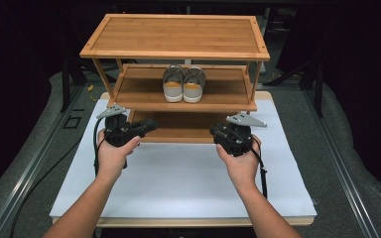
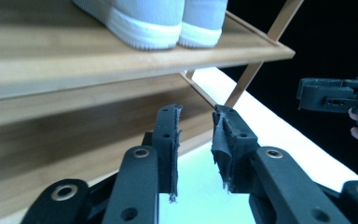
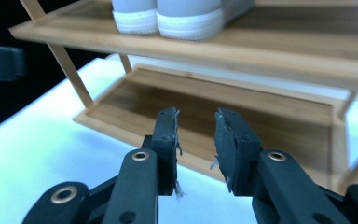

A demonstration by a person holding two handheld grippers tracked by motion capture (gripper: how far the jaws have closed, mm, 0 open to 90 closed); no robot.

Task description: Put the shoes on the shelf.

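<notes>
Shoes, a grey pair with white soles and tan insoles, sit side by side and touching on the middle shelf of a three-tier bamboo rack. They lie ahead of both your grippers and higher than the jaws, heels toward you.

Your left hand holds the left gripper just in front of the rack's lowest shelf, near its left end. Its jaws stand apart with nothing between them, released. From that gripper's own camera, the shoes' heels sit above and to the left of the jaws, and your other gripper shows off to the right.

Your right hand holds the right gripper near the lowest shelf's right end. Its jaws also stand parted and empty. From its camera, the shoes sit above and slightly left, and the bare bottom shelf lies straight ahead.

A white mat lies beneath both grippers and the rack.
</notes>
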